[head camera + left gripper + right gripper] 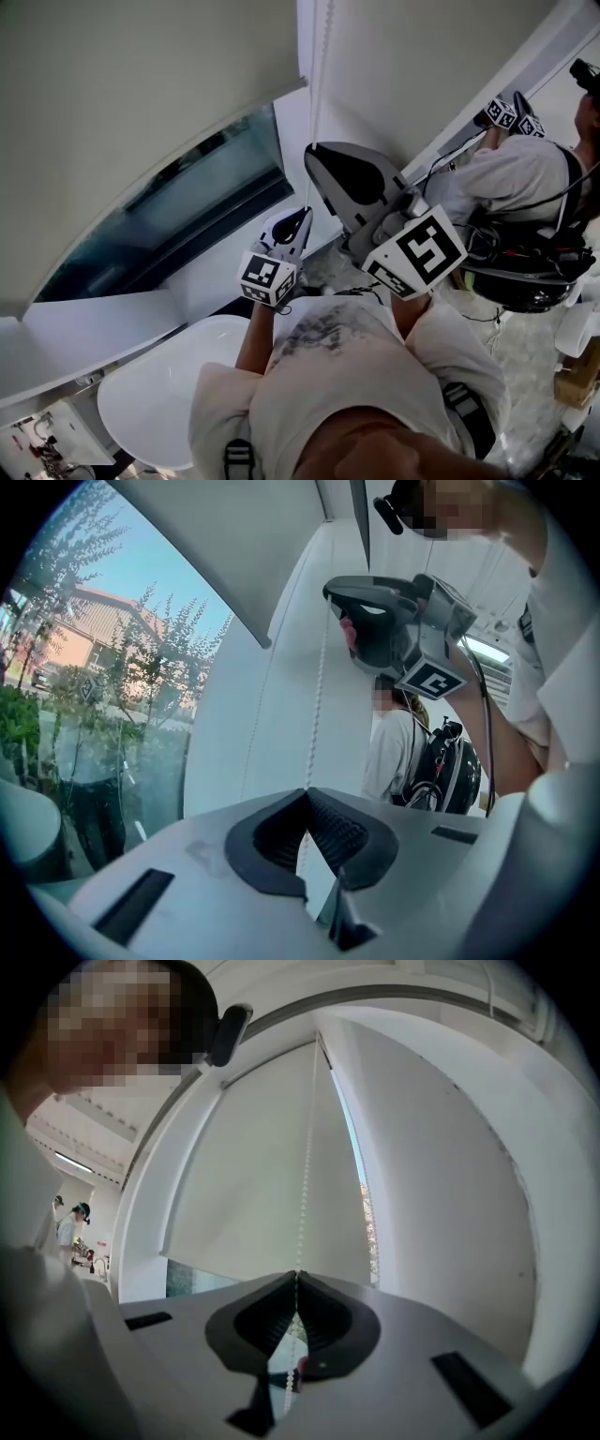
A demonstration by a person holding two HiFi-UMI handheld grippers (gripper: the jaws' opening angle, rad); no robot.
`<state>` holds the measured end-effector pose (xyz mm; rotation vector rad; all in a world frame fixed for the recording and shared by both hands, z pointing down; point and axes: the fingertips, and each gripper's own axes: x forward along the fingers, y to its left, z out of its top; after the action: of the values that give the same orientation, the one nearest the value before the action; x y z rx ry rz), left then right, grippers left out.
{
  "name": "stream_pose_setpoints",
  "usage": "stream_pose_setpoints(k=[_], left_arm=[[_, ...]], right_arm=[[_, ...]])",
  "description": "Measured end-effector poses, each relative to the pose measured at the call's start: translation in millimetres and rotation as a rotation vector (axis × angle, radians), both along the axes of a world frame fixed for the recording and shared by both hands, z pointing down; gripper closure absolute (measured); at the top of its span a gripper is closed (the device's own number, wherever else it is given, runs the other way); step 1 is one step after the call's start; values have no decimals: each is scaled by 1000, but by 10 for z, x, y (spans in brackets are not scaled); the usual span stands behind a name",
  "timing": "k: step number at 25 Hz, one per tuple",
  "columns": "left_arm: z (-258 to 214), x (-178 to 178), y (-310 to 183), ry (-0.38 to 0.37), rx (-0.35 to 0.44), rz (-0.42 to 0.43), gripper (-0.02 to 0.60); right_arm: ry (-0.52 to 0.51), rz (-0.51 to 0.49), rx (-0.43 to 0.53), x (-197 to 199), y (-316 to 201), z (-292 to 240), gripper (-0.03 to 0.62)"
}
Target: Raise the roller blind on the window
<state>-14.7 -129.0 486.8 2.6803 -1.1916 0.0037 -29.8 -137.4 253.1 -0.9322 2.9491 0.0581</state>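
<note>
Right tool (298, 1274) and left tool (305, 791) both clenched on the chain (306, 1176) beside the part-lowered blind (244, 1176), right above left; haul askew or jerk and beads may slip your grip, blind stalling.

Between right fingers (267, 1321): bead chain (302, 1194), no gap.
Left of fingers: roller blind (253, 1166), close.
Right of fingers: white wall (450, 1176), narrow clear strip between.

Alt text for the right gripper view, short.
The right gripper is shut on the bead chain, which runs straight up in front of a pale roller blind hanging most of the way down. A strip of window glass shows beneath the blind.
</note>
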Motion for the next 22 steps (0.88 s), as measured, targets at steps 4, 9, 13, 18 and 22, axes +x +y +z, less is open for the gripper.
stream_pose_setpoints(k=[4, 9, 13, 18, 22], left_arm=[[-6, 12, 38, 2, 0, 1, 574], [71, 8, 56, 10, -22, 0, 574], [223, -4, 47, 0, -45, -8, 574], [478, -20, 49, 0, -69, -20, 574], [705, -52, 58, -9, -81, -26, 574]], right_arm=[[-44, -3, -4, 62, 40, 5, 531], [-33, -9, 2, 39, 72, 76, 531], [-13, -24, -8, 13, 76, 219, 531], [14, -34, -29, -7, 83, 468, 531], [24, -34, -38, -48, 98, 695, 531]])
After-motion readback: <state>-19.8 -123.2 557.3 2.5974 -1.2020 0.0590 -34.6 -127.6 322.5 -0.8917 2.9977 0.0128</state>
